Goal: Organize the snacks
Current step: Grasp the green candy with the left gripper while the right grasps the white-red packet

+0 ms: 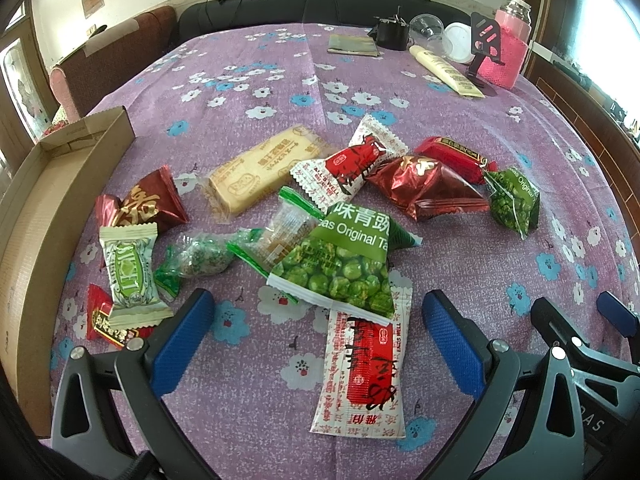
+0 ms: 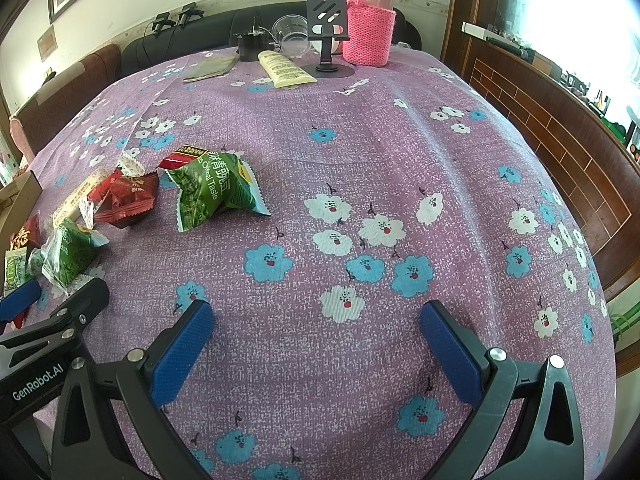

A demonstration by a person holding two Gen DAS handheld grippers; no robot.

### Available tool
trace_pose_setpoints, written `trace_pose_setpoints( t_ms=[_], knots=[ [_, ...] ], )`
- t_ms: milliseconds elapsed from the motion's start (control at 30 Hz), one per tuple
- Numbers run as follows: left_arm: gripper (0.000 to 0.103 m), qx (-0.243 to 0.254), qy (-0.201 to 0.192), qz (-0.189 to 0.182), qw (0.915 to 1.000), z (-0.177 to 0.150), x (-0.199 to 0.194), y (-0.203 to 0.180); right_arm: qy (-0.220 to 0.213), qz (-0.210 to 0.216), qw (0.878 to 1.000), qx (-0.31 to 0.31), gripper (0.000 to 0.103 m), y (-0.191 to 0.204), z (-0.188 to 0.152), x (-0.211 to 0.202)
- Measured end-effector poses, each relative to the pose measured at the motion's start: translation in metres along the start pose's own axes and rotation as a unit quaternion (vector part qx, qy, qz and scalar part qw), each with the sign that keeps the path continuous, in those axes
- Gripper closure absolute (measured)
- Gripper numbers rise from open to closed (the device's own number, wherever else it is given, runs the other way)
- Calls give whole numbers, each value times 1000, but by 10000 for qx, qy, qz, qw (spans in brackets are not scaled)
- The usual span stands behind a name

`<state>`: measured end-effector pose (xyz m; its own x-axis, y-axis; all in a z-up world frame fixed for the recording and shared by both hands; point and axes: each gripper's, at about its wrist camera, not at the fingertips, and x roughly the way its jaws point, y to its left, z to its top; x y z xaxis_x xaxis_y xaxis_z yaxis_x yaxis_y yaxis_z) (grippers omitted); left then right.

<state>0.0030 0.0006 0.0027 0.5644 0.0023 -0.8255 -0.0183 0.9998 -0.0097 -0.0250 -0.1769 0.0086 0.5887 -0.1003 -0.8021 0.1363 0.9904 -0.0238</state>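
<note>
Red-and-white sachet lies between the left gripper's spread fingers; right gripper gapes empty.

i see glossy crinkled plastic on the pea packet, matt woven cloth on the tablecloth. far off, pink knitted wool wraps the metal flask; the box at left is matt cardboard.

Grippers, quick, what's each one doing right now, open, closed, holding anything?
Left gripper: open, holding nothing, above the snack packets.
Right gripper: open, holding nothing, over bare tablecloth.
</note>
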Motion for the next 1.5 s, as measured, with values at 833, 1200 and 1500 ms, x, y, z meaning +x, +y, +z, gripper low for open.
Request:
trace_pose_setpoints(
  t_ms=[833,1200,1500],
  knots=[
    [26,-757,710,-347,9940,-17,-81,43,6,16,10000,8,0,0,0,-1],
    [31,-963,436,-315,9939,-26,-139,97,193,304,9992,-166,0,-4,1,-3],
    [36,-956,373,-774,9917,-40,-134,141,704,394,9957,-458,41,9,13,-17]
  ],
)
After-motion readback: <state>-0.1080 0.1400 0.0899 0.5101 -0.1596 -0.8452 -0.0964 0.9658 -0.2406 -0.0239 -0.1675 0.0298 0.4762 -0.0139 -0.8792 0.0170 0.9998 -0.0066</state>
